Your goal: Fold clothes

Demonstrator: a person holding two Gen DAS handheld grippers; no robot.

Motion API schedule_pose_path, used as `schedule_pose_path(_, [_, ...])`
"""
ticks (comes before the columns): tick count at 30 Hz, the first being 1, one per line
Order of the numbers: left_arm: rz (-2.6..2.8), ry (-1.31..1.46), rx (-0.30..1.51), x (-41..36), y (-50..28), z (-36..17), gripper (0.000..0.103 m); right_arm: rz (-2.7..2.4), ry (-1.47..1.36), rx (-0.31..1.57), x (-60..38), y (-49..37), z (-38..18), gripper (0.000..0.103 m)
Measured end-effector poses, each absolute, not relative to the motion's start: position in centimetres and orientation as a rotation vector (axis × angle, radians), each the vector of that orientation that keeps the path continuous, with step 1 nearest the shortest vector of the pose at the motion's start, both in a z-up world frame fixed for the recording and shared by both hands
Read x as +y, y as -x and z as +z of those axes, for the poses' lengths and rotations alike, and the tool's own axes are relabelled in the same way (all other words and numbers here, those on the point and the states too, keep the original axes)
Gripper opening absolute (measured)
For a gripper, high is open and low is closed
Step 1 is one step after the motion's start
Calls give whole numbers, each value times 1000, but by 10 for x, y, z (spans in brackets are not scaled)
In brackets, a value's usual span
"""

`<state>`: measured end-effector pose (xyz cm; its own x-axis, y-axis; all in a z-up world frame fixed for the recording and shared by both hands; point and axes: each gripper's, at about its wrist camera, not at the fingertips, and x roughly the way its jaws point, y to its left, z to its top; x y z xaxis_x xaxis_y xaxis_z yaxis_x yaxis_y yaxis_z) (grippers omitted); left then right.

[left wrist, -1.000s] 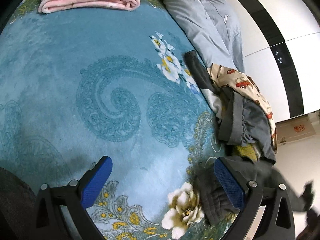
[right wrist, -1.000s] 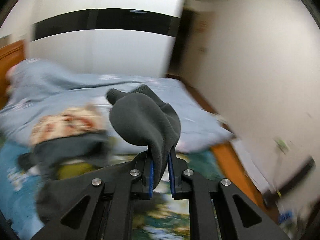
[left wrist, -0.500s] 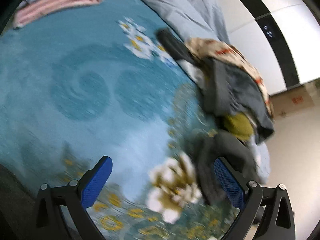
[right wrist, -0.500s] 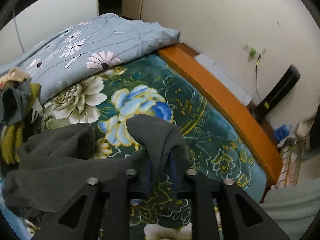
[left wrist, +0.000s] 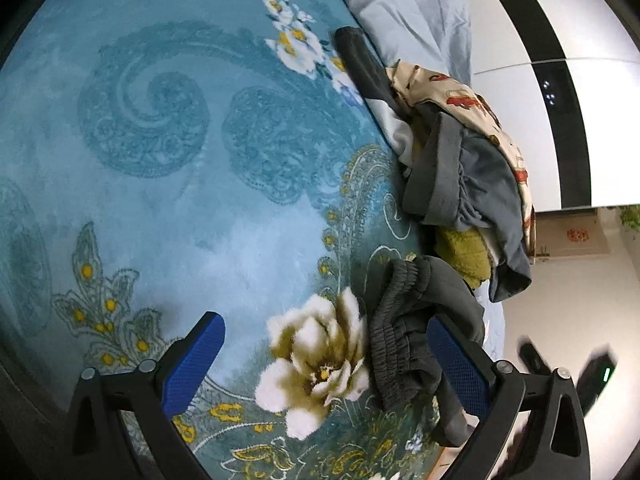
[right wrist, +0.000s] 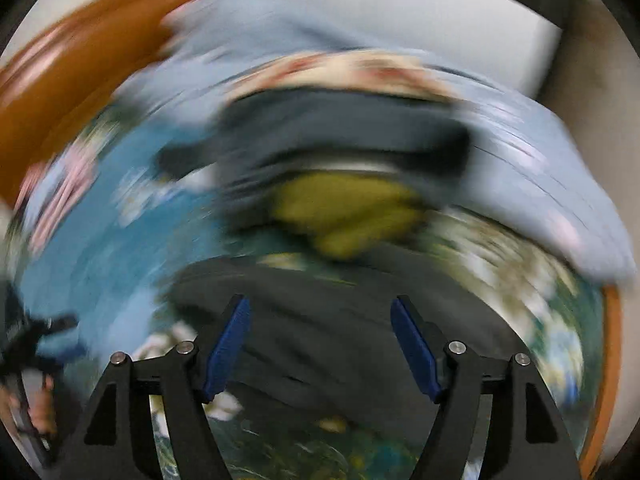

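Note:
A dark grey garment [left wrist: 412, 320] with an elastic waistband lies crumpled on the blue floral blanket [left wrist: 200, 160], near its edge. My left gripper [left wrist: 326, 356] is open, low over the blanket; its right finger [left wrist: 456, 364] is against the garment's folds. In the blurred right wrist view the same dark grey garment [right wrist: 320, 340] lies spread flat, and my right gripper [right wrist: 320, 344] hangs open just above it, holding nothing.
A pile of clothes [left wrist: 468, 168] lies beyond the garment: grey-blue shorts, a cream car-print piece, something olive-yellow [right wrist: 344, 212]. A pale blue quilt [left wrist: 408, 4] runs along the far side. A wooden bed frame [right wrist: 60, 80] shows at upper left. A hand [right wrist: 36, 408] holds the other gripper at left.
My right gripper has let go of the dark grey garment and opened; the garment now lies on the blanket. The right view swung round fast. My left gripper moved toward the garment.

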<state>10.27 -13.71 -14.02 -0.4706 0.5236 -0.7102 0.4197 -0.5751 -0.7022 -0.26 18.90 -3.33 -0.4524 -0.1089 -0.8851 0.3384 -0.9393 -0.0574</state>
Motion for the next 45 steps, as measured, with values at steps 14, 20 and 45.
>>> schedule_pose_path(14, [2070, 1567, -1462, -121, -91, -147, 103, -2074, -1377, 830, 112, -10, -98, 8])
schedule_pose_path(20, [1693, 1537, -1612, -73, -85, -150, 103, -2183, -1292, 728, 118, -94, -86, 8])
schedule_pose_path(45, [1731, 1729, -1499, -45, -96, -165, 43, -2340, -1537, 401, 221, -29, -76, 63])
